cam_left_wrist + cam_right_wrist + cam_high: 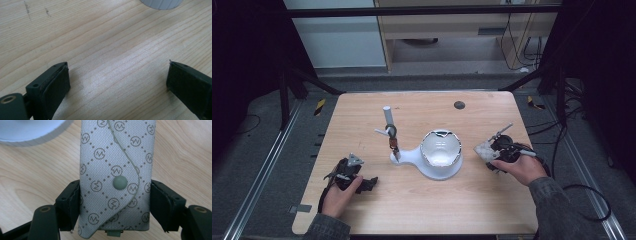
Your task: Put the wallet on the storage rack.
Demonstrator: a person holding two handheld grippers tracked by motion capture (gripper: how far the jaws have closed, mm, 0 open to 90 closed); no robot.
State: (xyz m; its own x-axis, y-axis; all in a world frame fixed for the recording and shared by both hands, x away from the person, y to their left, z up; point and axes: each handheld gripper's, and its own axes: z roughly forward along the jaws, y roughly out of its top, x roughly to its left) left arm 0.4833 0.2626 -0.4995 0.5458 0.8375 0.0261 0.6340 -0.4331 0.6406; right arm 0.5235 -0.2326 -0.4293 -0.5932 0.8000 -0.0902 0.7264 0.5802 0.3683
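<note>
At the near left of the wooden surface, the person's left hand is holding the left tongs, which are lying low over the wood. In the left gripper view these tongs are standing spread wide, with bare wood grain between the jaws and nothing gripped.

Toward the middle, a white stand is sitting on the surface, carrying a white bowl on its round base. A thin upright post is rising from the stand's left end, with small dark rings hanging on it.

At the right, the person's right hand is holding the right tongs just beside the stand. In the right gripper view these tongs are pinching a grey patterned fabric pouch by its two long sides; the pouch is bearing a snap button on its curved flap and is reaching out over the wood toward the stand's rim.
</note>
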